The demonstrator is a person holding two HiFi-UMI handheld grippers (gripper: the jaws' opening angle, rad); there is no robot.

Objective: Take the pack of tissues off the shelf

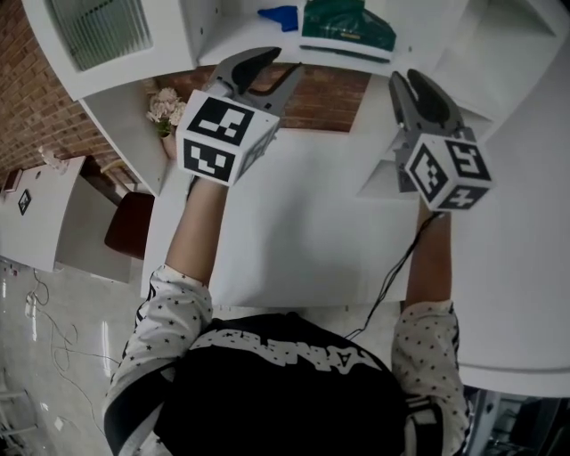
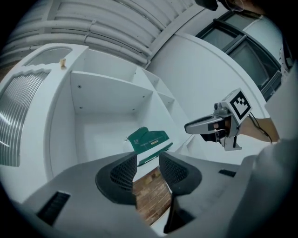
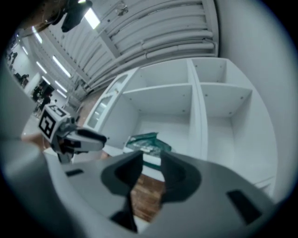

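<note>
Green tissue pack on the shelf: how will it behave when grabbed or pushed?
The tissue pack looks film-wrapped with a creased top, so it probably squashes rather than stays stiff. The film may be slippery. Lying flat on the shelf, it should slide, not roll, and is likely light.

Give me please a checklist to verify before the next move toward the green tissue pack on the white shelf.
1. Green plastic tissue pack lies on the white shelf: ok.
2. Left gripper jaws apart, nothing between them: ok.
3. Right gripper jaws apart, nothing between them: ok.
4. Either gripper touching the pack: not ok, both are short of it.
5. Small blue object beside the pack is clear of it: cannot tell.
</note>
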